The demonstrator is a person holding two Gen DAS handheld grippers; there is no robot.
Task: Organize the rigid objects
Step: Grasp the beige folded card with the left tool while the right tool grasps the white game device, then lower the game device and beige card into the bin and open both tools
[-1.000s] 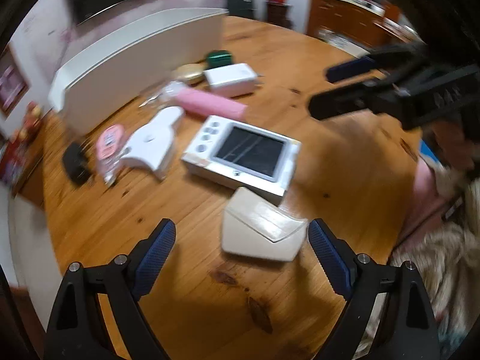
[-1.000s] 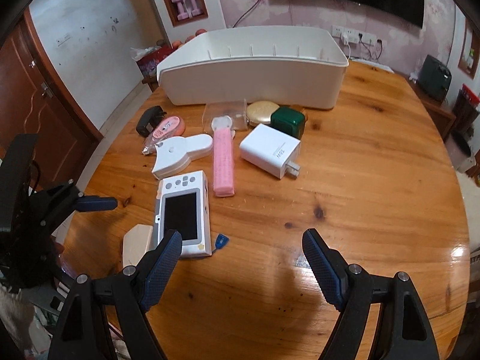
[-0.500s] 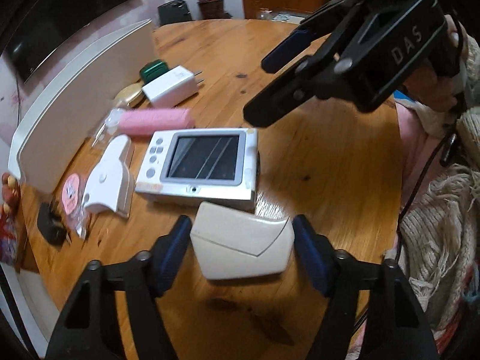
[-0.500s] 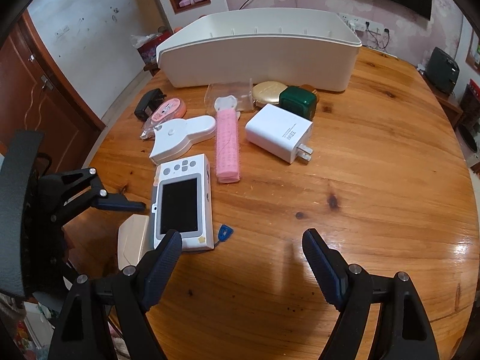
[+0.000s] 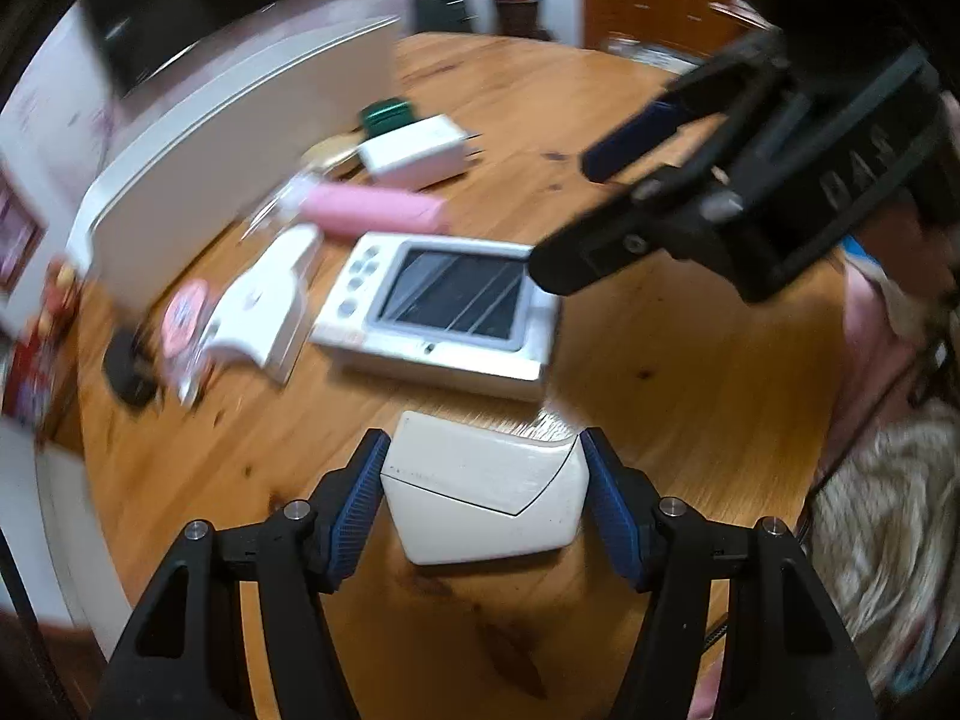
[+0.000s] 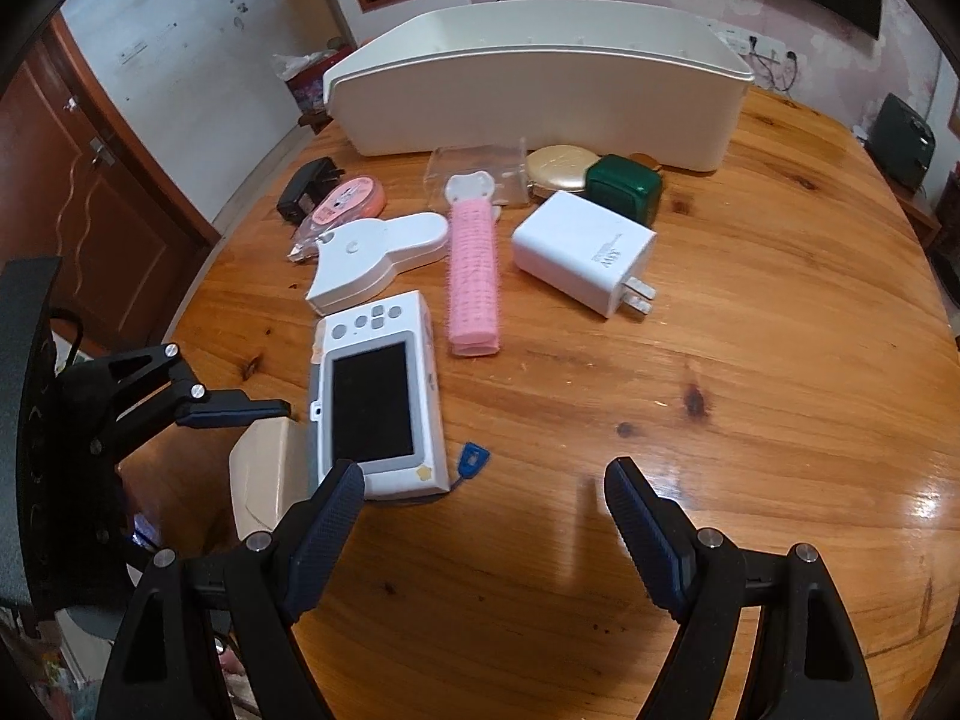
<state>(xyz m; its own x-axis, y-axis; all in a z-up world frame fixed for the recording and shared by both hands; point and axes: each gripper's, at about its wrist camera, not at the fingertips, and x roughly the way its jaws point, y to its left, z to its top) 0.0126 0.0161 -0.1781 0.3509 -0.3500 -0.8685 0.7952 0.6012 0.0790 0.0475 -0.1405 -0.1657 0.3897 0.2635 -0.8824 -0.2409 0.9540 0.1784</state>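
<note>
1. Left wrist view, nearest: the left tongs (image 5: 483,495) are clamped on a cream wedge-shaped case (image 5: 486,495), one blue pad against each of its short sides. Their jaws have just been closing onto it. The case sits at the near edge of the counter (image 5: 660,372); whether it has lifted off the wood I cannot tell.
2. Right wrist view, nearest: the right tongs (image 6: 483,516) stand wide apart over bare wood, holding nothing.
3. Just beyond the case lies a white handheld console (image 6: 375,396), screen up, with a small blue tag (image 6: 474,457) beside it.
4. Farther out: a pink roller (image 6: 474,276), a white charger (image 6: 585,252), a white flat gadget (image 6: 372,258), a pink tape dispenser (image 6: 351,204), a black plug (image 6: 306,195), a gold compact (image 6: 561,168) and a green box (image 6: 624,186).
5. Farthest stands the long cream bin (image 6: 540,102), open at the top.
6. The step in hand looks like the pick-up of the case. The next move likely calls for a lift clear of the console, a carry over the clutter, and a release inside the bin.
</note>
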